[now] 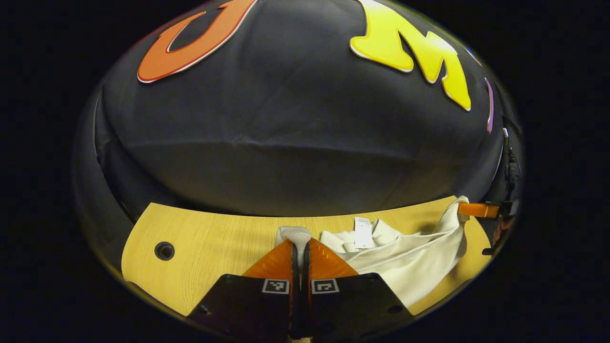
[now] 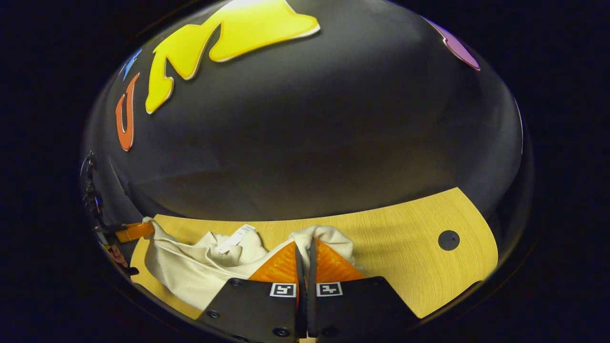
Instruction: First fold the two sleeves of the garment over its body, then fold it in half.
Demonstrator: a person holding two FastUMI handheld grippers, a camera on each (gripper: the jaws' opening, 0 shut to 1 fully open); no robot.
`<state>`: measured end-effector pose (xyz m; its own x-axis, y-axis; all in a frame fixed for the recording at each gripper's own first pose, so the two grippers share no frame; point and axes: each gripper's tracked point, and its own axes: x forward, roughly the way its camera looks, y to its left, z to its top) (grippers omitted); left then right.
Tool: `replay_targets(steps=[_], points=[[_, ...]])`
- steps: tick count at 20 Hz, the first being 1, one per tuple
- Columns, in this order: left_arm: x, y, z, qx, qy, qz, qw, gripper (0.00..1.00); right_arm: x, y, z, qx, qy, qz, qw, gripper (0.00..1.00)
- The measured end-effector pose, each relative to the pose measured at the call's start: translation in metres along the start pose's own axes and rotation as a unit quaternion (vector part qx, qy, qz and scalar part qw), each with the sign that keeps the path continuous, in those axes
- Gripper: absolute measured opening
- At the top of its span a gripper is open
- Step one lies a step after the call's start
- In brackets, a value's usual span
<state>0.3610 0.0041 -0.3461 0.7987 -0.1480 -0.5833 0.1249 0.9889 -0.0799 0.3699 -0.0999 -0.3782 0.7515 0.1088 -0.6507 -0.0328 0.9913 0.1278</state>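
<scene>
We are seeing the left gripper [image 1: 300, 247] pinching a bunched bit of the cream garment [image 1: 410, 262] between its fingers [image 1: 279, 264], both pressing on the cloth. In the left gripper view the garment is stretching away to the right, lifted in places, with a white tag [image 1: 363, 232] standing up near the collar, and the far end is hanging from the other gripper's finger [image 1: 478, 209] at the view's edge.

In the right gripper view we are seeing the right gripper [image 2: 305, 250] closed the same way on a cream fold, cloth bulging over the fingertips [image 2: 281, 264]; here the garment [image 2: 190, 274] is running off to the left, toward the other gripper [image 2: 136, 231] gripping its far corner.

The garment is lying partly on a light wood-grain worktop [image 1: 214, 243], slung between the two grippers, its long axis running side to side across the worktop. A round dark hole [image 1: 164, 250] is sitting in the worktop on the far left side, and another [image 2: 448, 240] on the right. Black cloth is walling the booth behind.
</scene>
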Motion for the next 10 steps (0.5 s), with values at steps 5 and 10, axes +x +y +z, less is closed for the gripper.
replay_targets(steps=[5, 10], points=[[0.028, 0.01, -0.03, 0.005, 0.024, 0.013, 1.0, 0.03, 0.019, -0.009, -0.02, 0.011, 0.016, -0.022, 1.0, 0.01], [0.026, 0.013, -0.024, 0.016, 0.014, 0.042, 0.999, 0.19, 0.006, -0.008, -0.009, -0.019, -0.014, -0.041, 0.999, 0.14]])
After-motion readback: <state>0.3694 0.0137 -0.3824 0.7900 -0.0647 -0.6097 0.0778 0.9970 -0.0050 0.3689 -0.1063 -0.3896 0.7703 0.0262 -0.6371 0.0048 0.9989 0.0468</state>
